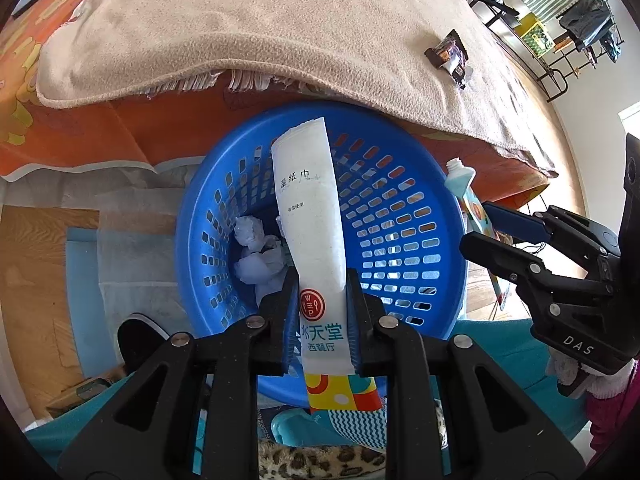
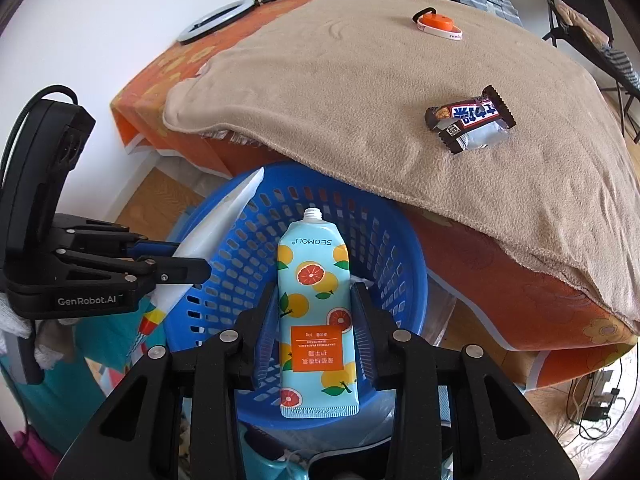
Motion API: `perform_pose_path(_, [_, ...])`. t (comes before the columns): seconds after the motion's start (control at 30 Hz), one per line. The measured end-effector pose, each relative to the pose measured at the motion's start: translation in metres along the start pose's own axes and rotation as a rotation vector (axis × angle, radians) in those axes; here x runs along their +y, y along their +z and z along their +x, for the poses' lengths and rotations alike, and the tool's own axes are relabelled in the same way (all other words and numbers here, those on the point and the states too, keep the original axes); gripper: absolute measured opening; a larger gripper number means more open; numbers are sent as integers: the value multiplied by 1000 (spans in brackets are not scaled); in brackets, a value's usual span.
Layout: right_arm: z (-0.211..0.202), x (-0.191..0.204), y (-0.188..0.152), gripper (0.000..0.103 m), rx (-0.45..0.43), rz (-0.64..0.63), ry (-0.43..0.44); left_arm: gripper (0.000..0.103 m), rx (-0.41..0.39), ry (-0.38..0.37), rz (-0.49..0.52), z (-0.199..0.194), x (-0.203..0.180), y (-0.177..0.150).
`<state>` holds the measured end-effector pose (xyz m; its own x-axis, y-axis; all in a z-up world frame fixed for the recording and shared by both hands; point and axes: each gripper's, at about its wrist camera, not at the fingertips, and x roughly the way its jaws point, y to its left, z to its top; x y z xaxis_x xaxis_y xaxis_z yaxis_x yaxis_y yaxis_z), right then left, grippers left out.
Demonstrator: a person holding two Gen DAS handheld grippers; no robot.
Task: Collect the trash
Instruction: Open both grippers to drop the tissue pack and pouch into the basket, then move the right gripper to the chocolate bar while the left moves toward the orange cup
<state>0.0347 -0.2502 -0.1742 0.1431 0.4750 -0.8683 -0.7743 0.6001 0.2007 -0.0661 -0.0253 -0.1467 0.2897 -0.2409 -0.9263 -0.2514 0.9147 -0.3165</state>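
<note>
One basket (image 1: 400, 184), two held items, one wrapper (image 2: 470, 120).

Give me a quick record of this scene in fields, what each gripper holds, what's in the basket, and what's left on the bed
left gripper: shut on long white wet-wipe sachet
right gripper: shut on capless light-blue citrus-print tube
container: round blue perforated plastic basket, below both grippers
basket contents: crumpled white tissues
left on bed: torn dark snack-bar wrapper on beige blanket
</note>
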Motion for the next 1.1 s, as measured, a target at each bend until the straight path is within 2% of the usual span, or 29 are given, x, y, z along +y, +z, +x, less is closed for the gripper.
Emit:
perform_pose_path(0.07, [1, 0, 0, 34, 4, 1, -1, 21, 0, 11, -1, 1, 1, 1])
perform_pose_path(0.13, [3, 1, 0, 34, 8, -1, -11, 39, -2, 15, -10, 1, 2, 1])
perform_pose_path(0.2, [4, 2, 0, 35, 13, -4, -23, 44, -14, 15, -16, -1, 3, 2])
perform_pose_path(0.33, [3, 0, 0, 53, 5, 4, -35, 44, -25, 17, -13, -3, 4, 4])
perform_pose_path(0.37, [2, 0, 0, 54, 1, 5, -37, 44, -26, 17, -12, -3, 4, 4])
perform_pose_path(0.63, [1, -5, 2, 55, -2, 22, -60, 44, -47, 25, -7, -9, 1, 7])
perform_pose_path(0.77, [-1, -6, 5, 61, -13, 32, -77, 44, -79, 36, 12, -17, -6, 11])
perform_pose_path(1.1, [-13, -19, 13, 64, -51, 76, -98, 44, -151, 48, 76, -36, -23, 25])
